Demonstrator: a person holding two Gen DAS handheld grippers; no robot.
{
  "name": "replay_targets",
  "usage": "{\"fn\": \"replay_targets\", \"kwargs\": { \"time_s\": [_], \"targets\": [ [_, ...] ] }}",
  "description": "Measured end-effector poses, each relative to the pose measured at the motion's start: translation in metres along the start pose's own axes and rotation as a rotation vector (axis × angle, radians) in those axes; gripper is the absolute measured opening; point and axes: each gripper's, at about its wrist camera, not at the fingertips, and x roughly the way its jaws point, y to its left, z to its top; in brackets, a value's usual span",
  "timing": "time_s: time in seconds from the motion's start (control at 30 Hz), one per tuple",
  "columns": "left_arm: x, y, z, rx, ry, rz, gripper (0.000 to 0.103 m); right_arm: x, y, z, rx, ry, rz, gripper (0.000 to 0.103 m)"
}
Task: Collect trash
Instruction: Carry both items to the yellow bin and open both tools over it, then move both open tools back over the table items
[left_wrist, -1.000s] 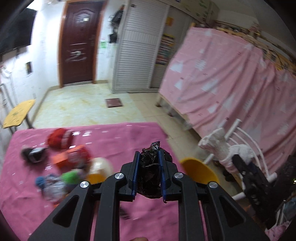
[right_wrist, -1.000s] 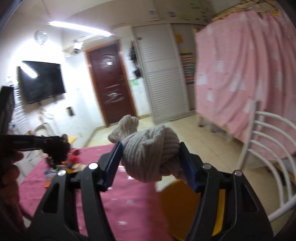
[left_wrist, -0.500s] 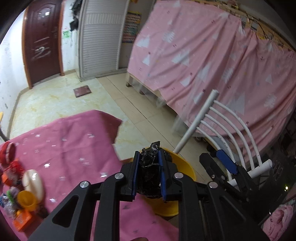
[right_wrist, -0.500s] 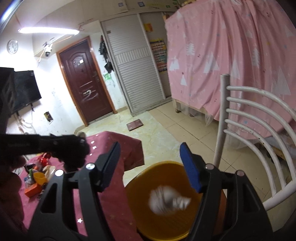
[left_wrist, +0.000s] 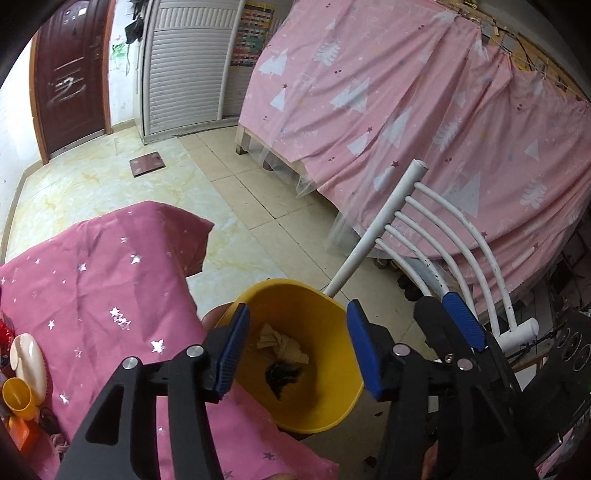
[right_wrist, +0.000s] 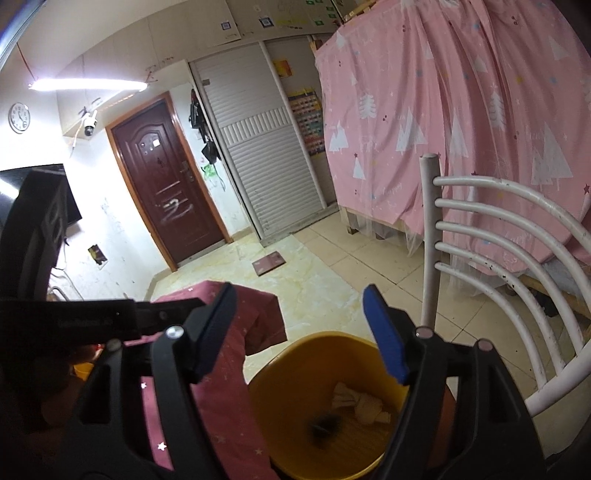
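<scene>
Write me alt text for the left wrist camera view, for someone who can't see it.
The left gripper, jaws opening and empty, hangs over a yellow bin holding a black crumpled bag and a beige knotted cloth. A pink starred tablecloth lies left, a white chair right.

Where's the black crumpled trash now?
In the left wrist view, the black crumpled trash lies inside the yellow bin, just below the beige knotted cloth.

The black left gripper with blue pads (left_wrist: 295, 350) tilts steeply downward, jaws opening, nothing between them; the matching right gripper (right_wrist: 308, 334) likewise opening, empty.
</scene>
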Motion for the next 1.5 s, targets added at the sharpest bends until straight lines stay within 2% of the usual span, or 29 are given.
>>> {"fn": "replay_targets", "kwargs": {
  "time_s": [0.17, 0.37, 0.8, 1.2, 1.5],
  "targets": [
    [-0.017, 0.024, 0.001, -0.044, -0.026, 0.028, 0.048, -0.001, 0.008, 0.000, -0.020, -0.007, 0.009, 0.068],
    [-0.055, 0.075, -0.002, -0.093, -0.073, 0.071, 0.048, 0.001, 0.026, -0.003, -0.048, 0.001, 0.057, 0.071],
    [-0.144, 0.181, -0.012, -0.177, -0.179, 0.254, 0.053, 0.021, 0.125, -0.032, -0.218, 0.101, 0.204, 0.073],
    [-0.187, 0.274, -0.054, -0.279, -0.178, 0.373, 0.054, 0.031, 0.208, -0.060, -0.363, 0.185, 0.333, 0.073],
    [-0.192, 0.322, -0.080, -0.345, -0.147, 0.388, 0.055, 0.036, 0.259, -0.078, -0.456, 0.232, 0.394, 0.073]
  ]
}}
